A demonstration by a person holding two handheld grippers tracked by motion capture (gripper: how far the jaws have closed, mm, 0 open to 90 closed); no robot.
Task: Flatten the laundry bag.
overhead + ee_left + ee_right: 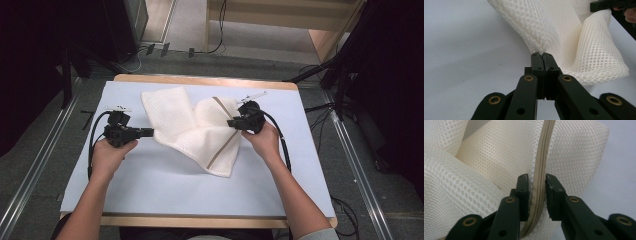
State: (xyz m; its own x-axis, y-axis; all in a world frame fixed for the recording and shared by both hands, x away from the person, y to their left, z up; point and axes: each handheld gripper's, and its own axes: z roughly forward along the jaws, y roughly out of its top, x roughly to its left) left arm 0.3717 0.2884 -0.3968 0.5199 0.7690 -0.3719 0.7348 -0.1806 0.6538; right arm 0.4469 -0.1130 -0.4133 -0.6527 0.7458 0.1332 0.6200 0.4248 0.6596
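A white mesh laundry bag [190, 130] with a beige zipper [225, 145] lies crumpled on the pale blue table mat [175, 190]. My left gripper [151, 132] is at the bag's left edge, and its jaws [541, 56] are pinched tight on a bit of the mesh [564, 30]. My right gripper [231, 122] is at the bag's right side. Its jaws [537, 182] stand on either side of the zipper band [544, 150] and press on the folded mesh [486, 157] there. In the left gripper view the right gripper [604, 5] shows at the bag's far corner.
The mat covers a wooden table [200, 80] whose edges show at the back and front. Cables [95, 135] trail from both grippers across the mat. Dark stands and floor cables [150, 50] surround the table.
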